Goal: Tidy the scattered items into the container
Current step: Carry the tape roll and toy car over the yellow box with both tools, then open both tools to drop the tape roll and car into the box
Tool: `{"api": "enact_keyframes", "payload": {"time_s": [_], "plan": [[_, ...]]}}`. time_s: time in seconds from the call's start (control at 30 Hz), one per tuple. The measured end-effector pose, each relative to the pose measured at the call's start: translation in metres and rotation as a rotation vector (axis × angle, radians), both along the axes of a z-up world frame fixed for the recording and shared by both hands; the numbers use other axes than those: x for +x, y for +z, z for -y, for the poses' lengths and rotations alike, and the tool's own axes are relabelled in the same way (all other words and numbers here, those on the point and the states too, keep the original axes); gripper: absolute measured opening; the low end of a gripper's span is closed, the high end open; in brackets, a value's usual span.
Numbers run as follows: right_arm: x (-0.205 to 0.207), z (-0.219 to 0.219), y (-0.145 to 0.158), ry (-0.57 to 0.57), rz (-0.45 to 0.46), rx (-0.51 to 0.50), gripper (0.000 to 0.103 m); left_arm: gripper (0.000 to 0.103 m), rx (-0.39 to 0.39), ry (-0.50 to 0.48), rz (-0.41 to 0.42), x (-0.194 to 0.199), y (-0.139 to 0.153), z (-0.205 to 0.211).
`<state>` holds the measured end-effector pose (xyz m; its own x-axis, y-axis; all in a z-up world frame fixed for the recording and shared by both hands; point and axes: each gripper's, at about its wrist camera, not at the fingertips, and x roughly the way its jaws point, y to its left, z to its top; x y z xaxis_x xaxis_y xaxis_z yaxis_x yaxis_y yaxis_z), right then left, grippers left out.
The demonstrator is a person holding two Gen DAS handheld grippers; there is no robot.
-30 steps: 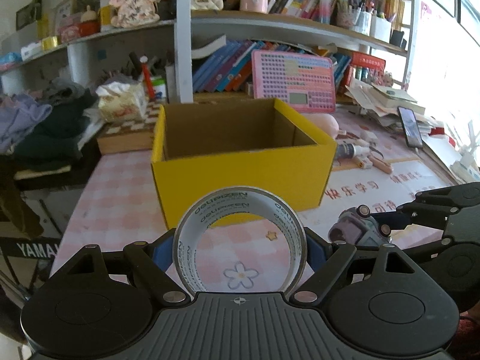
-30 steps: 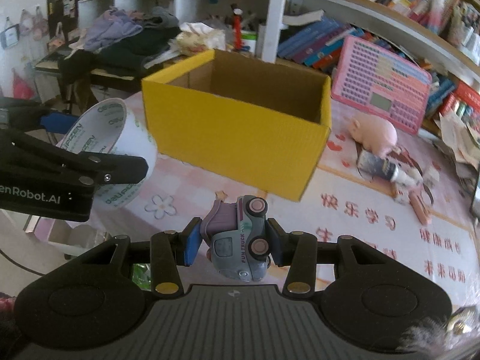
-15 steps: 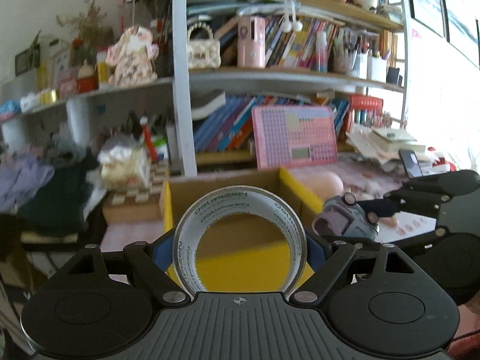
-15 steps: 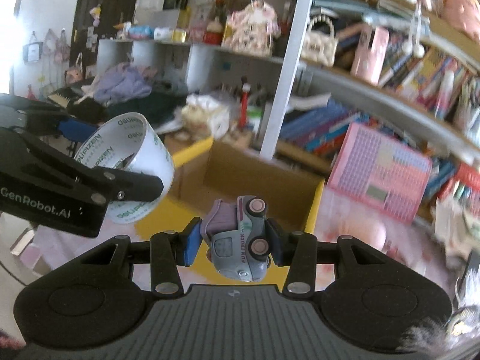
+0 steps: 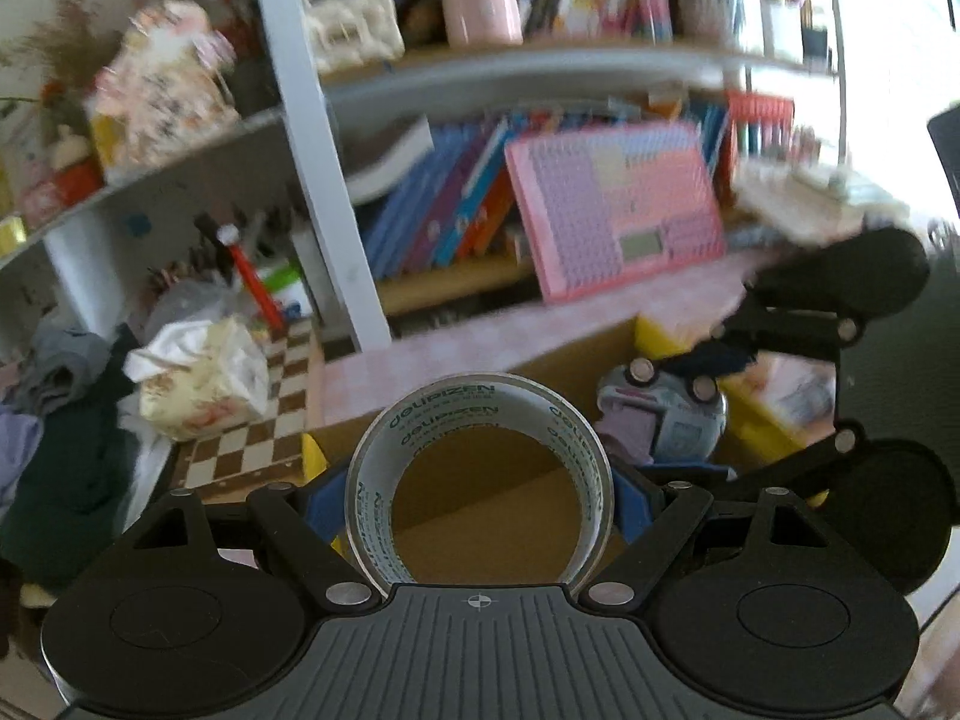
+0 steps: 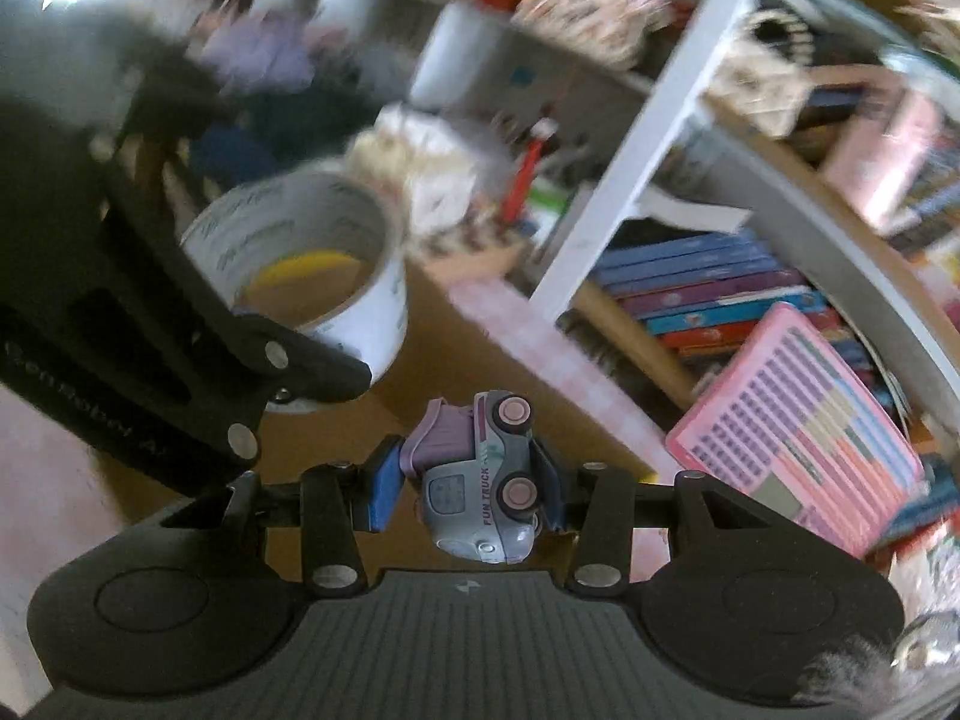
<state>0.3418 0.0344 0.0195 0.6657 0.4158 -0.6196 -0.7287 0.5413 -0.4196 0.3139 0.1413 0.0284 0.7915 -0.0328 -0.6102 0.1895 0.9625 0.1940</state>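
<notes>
A clear roll of printed packing tape (image 5: 480, 480) was held upright between the closed-in jaws of the left gripper (image 5: 480, 501), over the brown interior of the yellow cardboard box (image 5: 774, 426). A grey-and-lilac toy truck (image 6: 477, 477), tipped on its side, was clamped in the right gripper (image 6: 468, 489), just right of the tape. The far shelves were blurred.
</notes>
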Motion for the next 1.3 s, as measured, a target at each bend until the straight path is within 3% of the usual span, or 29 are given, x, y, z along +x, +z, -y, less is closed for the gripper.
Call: {"api": "enact_keyframes", "payload": {"time_s": [0.33,0.5,0.83,1.0,1.3], "plan": [[0.052,-0.019,-0.033,0.075,-0.116,-0.174,0.043,0.086,0.131,-0.043,-0.126,0.047,-0.035,0.003],[0.059,-0.021,-0.033,0.034,-0.160,-0.171,0.043,0.086,0.109,-0.048,-0.174,0.056,-0.038,-0.004],[0.060,-0.020,-0.031,0.010,-0.157,-0.143,0.043,0.087,0.107,-0.039,-0.180,0.057,-0.039,-0.003],[0.055,-0.020,-0.029,0.018,-0.135,-0.135,0.057,0.093,0.137,-0.014,-0.180,0.057,-0.038,0.000],[0.053,-0.019,-0.029,0.026,-0.123,-0.131,0.058,0.094,0.155,-0.020,-0.162,0.055,-0.039,0.002]]}}
